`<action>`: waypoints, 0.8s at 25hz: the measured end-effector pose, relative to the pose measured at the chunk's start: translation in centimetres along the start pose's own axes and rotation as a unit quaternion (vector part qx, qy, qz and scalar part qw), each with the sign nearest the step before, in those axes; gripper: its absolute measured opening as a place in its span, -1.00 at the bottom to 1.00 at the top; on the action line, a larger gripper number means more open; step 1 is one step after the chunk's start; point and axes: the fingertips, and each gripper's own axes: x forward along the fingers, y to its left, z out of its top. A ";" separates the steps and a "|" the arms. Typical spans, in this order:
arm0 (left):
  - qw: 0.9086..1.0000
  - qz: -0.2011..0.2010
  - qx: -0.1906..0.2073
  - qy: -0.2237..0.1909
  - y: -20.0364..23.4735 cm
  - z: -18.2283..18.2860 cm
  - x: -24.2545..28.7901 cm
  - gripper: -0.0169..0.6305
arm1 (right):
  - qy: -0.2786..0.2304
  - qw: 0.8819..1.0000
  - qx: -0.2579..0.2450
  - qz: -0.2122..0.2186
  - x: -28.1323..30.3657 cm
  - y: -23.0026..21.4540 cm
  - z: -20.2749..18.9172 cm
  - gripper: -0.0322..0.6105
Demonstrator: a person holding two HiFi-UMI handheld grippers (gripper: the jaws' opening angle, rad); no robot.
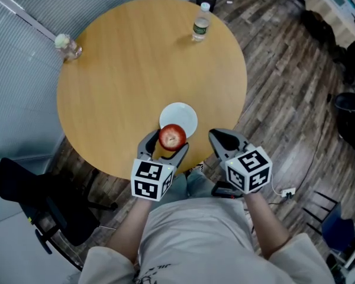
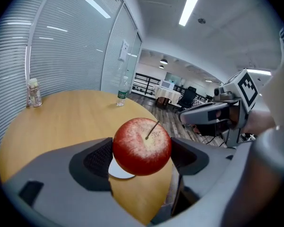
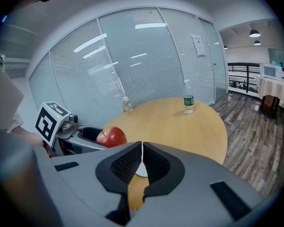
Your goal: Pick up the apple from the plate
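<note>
The pick looks nearly done: the apple [image 1: 173, 136] sits clamped in the left hand-held gripper [image 1: 165, 145], near the table's [image 1: 130, 70] near edge and just on the person's side of the plate [image 1: 181, 116]. In the left gripper view the apple [image 2: 142, 145] fills the gap of that hand-held gripper [image 2: 142, 156], stem pointing up and away. Both ribbed pads press its sides, so the jaws stand about an apple's width apart, closed as far as the fruit allows. A sliver of the white plate [image 2: 119, 170] shows below and behind the apple, which suggests the fruit is clear of the plate and raised off it, though how high cannot be told. What remains, as I judge it, is to keep the squeeze steady and carry the apple up and away without letting it roll between the pads, since a round smooth fruit could slip if the grip eased. The right hand-held gripper [image 1: 222, 139] takes no part: it hangs beside the table edge, well apart from the plate. Its own view shows that hand-held gripper [image 3: 142, 161] with pads pressed together on nothing.
</note>
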 end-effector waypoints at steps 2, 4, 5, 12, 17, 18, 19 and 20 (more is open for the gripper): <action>1.000 -0.005 -0.002 -0.006 -0.5 0.3 -0.6 0.24 | 0.000 1.000 -0.004 -0.001 -0.3 0.2 0.0 -0.80; 1.000 -0.007 -0.004 -0.010 -0.9 0.7 -1.3 0.24 | -0.001 1.000 -0.007 -0.005 -0.6 0.4 0.1 -0.80; 1.000 -0.007 -0.004 -0.012 -1.1 0.8 -1.6 0.24 | -0.002 1.000 -0.009 -0.008 -0.7 0.5 0.2 -0.80; 1.000 -0.007 0.001 -0.028 -2.4 1.9 -3.5 0.24 | -0.019 1.000 -0.020 -0.008 -1.9 1.6 1.5 -0.80; 0.999 -0.015 0.008 -0.034 -3.6 2.4 -4.0 0.24 | -0.022 0.999 -0.028 -0.005 -2.1 2.0 2.4 -0.80; 0.999 -0.016 0.009 -0.034 -3.8 2.4 -4.0 0.24 | -0.024 0.999 -0.029 -0.003 -2.2 2.2 2.5 -0.80; 0.999 -0.016 0.010 -0.035 -3.9 2.4 -4.1 0.24 | -0.026 0.999 -0.032 -0.001 -2.2 2.3 2.7 -0.80; 0.999 -0.016 0.010 -0.037 -4.0 2.5 -4.1 0.24 | -0.028 0.999 -0.035 0.001 -2.3 2.5 2.8 -0.80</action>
